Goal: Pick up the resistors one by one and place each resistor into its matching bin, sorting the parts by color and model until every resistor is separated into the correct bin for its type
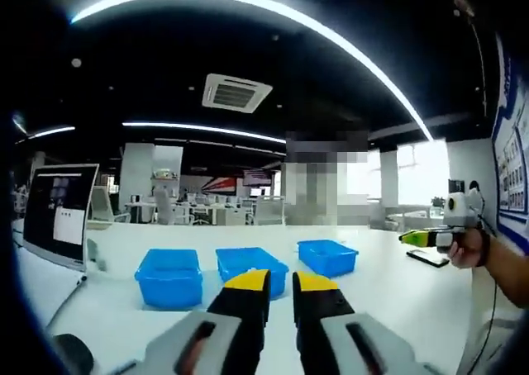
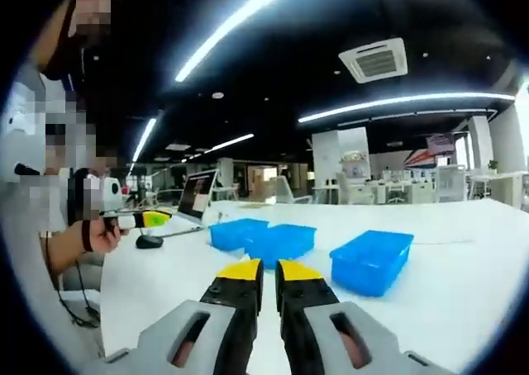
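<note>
Three blue bins stand in a row on the white table: left bin (image 1: 169, 277), middle bin (image 1: 248, 263), right bin (image 1: 328, 255). My left gripper (image 1: 282, 277) hovers just before the middle bin, its yellow-tipped jaws close together with nothing between them. In the right gripper view the same bins (image 2: 235, 232) (image 2: 281, 241) (image 2: 372, 261) lie ahead, and my right gripper (image 2: 269, 268) is held above the table with its jaws together and empty. Each gripper also appears in the other's view, held in a hand: the right gripper (image 1: 421, 238) and the left gripper (image 2: 149, 219).
A laptop (image 1: 58, 214) (image 2: 197, 197) stands open at the table's left end, with a dark mouse (image 2: 150, 242) beside it. A dark flat phone-like object (image 1: 428, 258) lies near the right hand. The person (image 2: 50, 218) stands at the table edge. White table surface (image 2: 463, 268) spreads around the bins.
</note>
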